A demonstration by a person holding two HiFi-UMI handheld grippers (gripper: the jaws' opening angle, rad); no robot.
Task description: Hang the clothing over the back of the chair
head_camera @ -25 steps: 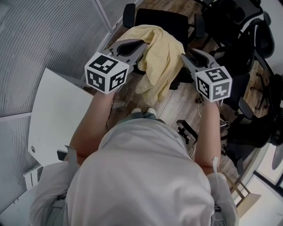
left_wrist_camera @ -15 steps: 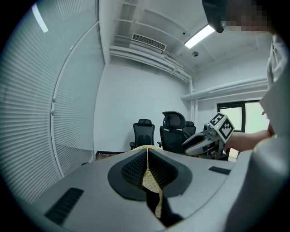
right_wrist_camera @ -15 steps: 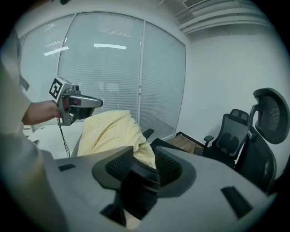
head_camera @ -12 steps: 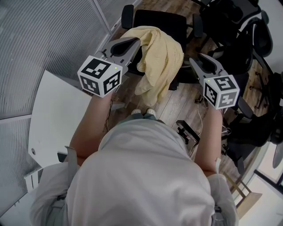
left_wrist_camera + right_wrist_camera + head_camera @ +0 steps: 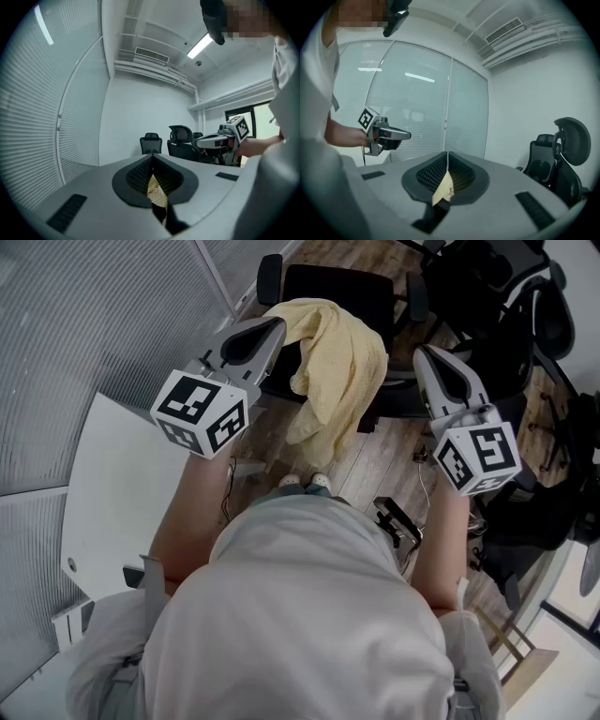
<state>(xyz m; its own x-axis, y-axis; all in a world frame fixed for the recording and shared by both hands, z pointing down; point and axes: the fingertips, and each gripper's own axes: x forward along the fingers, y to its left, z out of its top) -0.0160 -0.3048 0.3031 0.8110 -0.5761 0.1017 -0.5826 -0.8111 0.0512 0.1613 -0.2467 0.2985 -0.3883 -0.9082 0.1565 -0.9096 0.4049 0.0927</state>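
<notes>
A pale yellow garment [image 5: 342, 352] lies draped over the back of a black office chair [image 5: 352, 282], one end hanging toward the floor. My left gripper [image 5: 275, 326] is shut, with its tip just beside the garment's left fold. My right gripper [image 5: 424, 354] is apart from the cloth on the right, its jaws closing with nothing between the tips, which meet. In the left gripper view the jaws [image 5: 152, 155] meet, and a strip of yellow garment [image 5: 157, 194] shows through the slot below them. The right gripper view shows the same: jaws [image 5: 447, 153] together, yellow garment [image 5: 442, 191] beneath.
A white desk [image 5: 112, 484] and a wall of blinds [image 5: 94, 315] stand at the left. Several black office chairs [image 5: 525, 296] crowd the right. A small black device [image 5: 398, 521] lies on the wooden floor near the person's shoes [image 5: 305, 480].
Both grippers rose. The right one drew back from the garment's right side and its jaws came together. The left one shifted up and left. The garment stayed on the chair.
</notes>
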